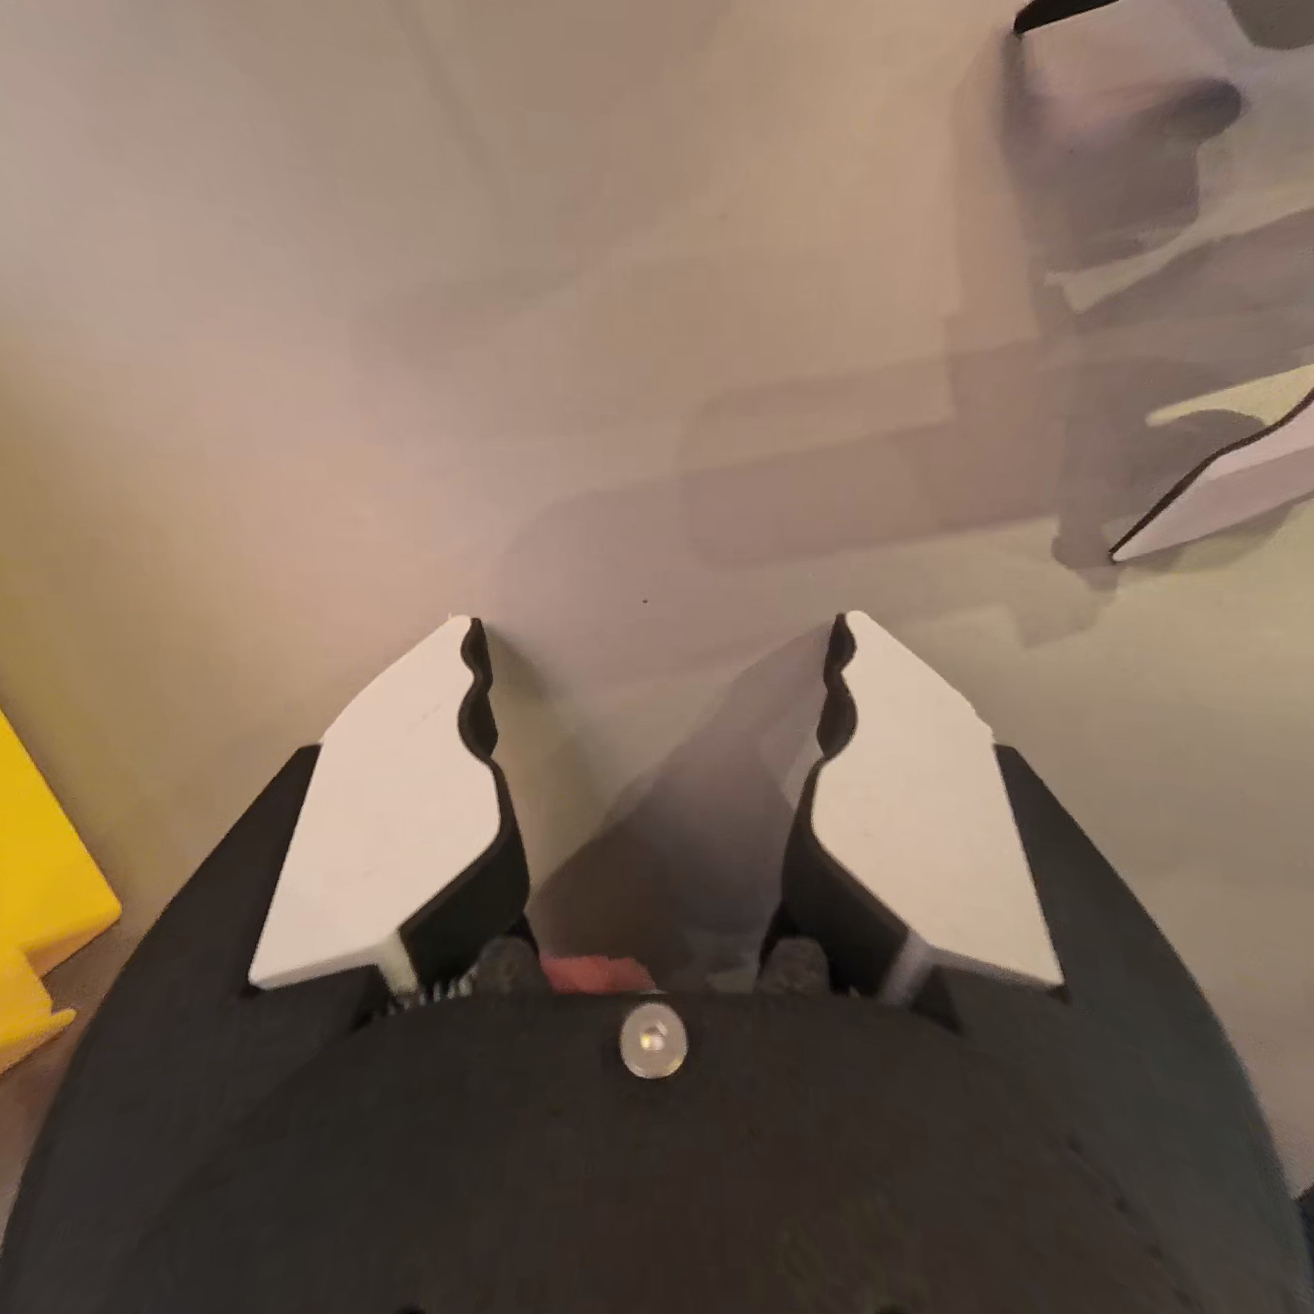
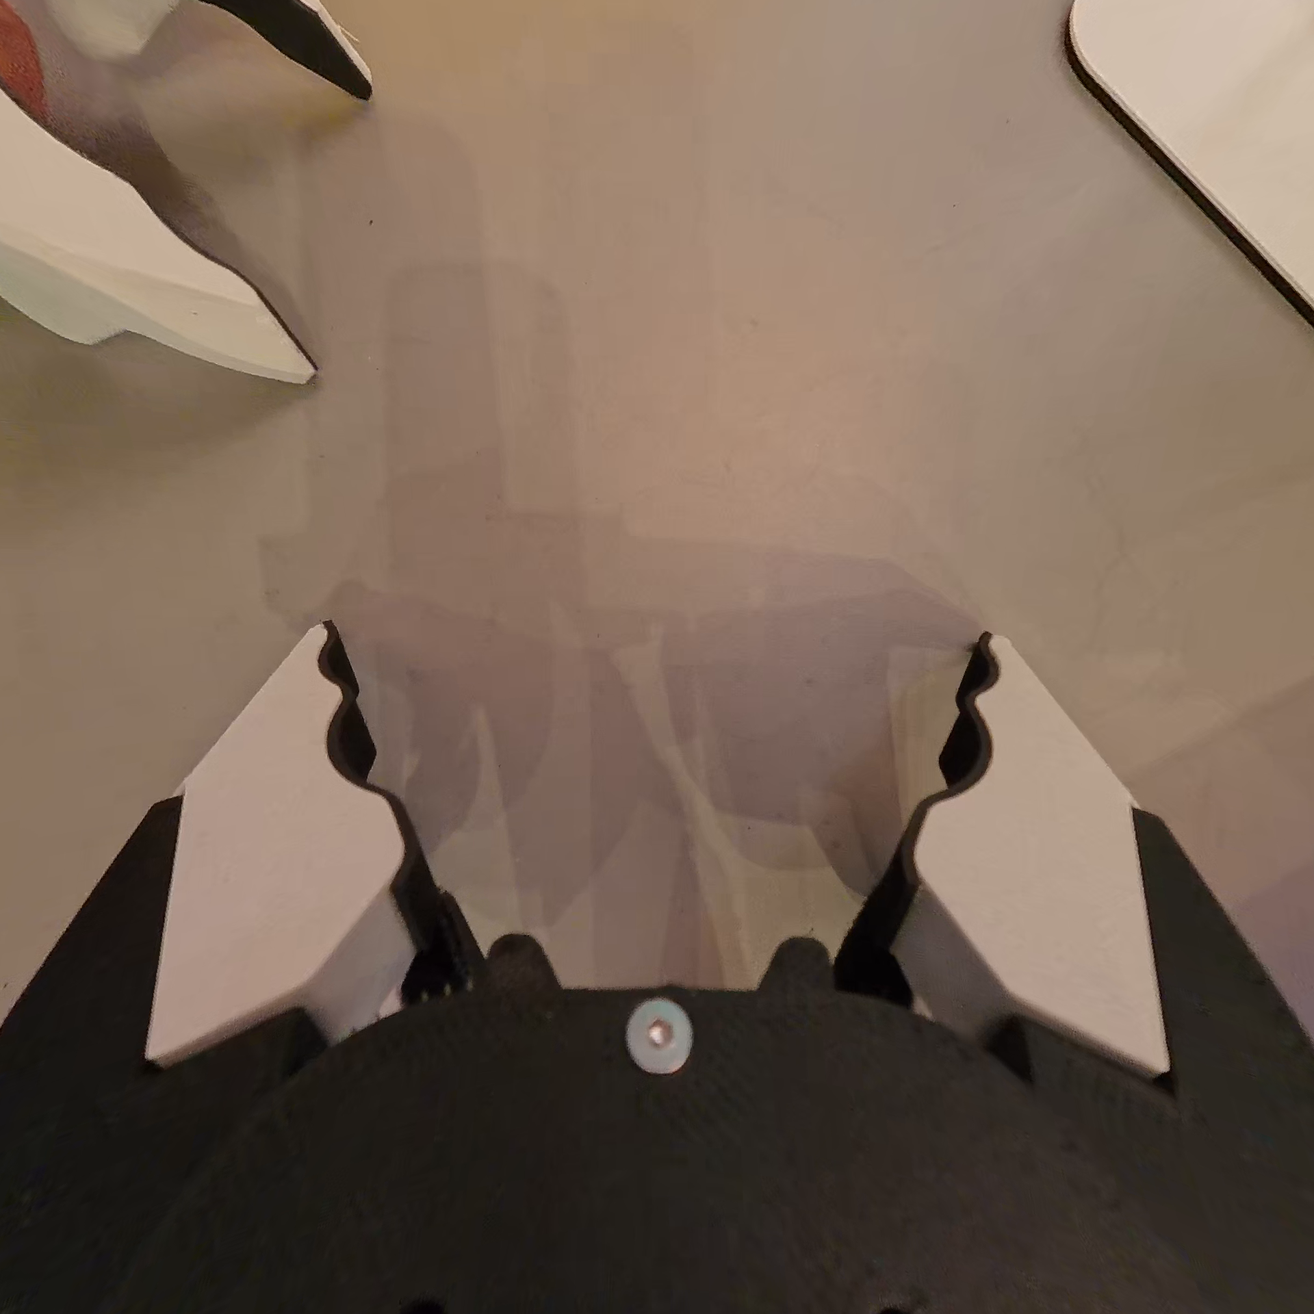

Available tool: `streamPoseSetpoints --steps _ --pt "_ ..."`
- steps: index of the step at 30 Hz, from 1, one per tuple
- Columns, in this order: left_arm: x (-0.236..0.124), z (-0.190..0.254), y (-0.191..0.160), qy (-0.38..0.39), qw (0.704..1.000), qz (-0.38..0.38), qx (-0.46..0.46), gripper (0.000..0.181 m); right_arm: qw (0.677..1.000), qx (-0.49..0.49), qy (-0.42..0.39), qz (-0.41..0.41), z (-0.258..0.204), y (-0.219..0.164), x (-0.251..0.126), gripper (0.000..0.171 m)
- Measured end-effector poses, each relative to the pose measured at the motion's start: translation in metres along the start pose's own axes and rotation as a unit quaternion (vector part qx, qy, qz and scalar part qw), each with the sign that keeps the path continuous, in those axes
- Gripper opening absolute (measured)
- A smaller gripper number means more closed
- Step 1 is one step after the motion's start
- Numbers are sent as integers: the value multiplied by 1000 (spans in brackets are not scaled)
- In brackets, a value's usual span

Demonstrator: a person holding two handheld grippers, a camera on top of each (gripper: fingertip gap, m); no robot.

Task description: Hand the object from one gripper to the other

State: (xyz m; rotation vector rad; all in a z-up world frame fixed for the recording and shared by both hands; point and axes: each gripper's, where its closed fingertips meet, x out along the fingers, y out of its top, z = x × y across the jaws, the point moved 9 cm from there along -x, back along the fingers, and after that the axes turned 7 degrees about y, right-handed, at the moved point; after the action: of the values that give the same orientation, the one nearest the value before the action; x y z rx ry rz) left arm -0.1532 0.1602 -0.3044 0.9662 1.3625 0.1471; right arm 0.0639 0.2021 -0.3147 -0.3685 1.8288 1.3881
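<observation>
Right gripper (image 2: 658,633) hangs over the beige tabletop (image 2: 711,355), white fingers (image 2: 284,853) with wavy black pads spread wide, nothing between them but overlapping grey shadows. Up in the left corner, the left gripper (image 2: 334,234) pokes in, its pointed tips apart, something reddish showing behind them. Top right, a white board (image 2: 1223,128) with a dark rounded edge lies flat.

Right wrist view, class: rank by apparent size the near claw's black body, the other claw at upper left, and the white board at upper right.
1. Right claw black body, largest, though nearest the camera.
2. Left claw and white board: look alike, both cropped, so unranked.
</observation>
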Motion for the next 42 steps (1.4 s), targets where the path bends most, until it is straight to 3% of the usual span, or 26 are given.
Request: streamPoseSetpoints --steps 5,11,42 --pt "0 -2 3 -21 999 -27 28 97 1000 0 0 0 0 0 0 159" --pt "10 -13 0 -11 1000 -25 12 146 1000 0 0 0 0 0 0 159" --pt "9 -13 0 -12 1000 -25 13 146 1000 0 0 0 0 0 1 159"
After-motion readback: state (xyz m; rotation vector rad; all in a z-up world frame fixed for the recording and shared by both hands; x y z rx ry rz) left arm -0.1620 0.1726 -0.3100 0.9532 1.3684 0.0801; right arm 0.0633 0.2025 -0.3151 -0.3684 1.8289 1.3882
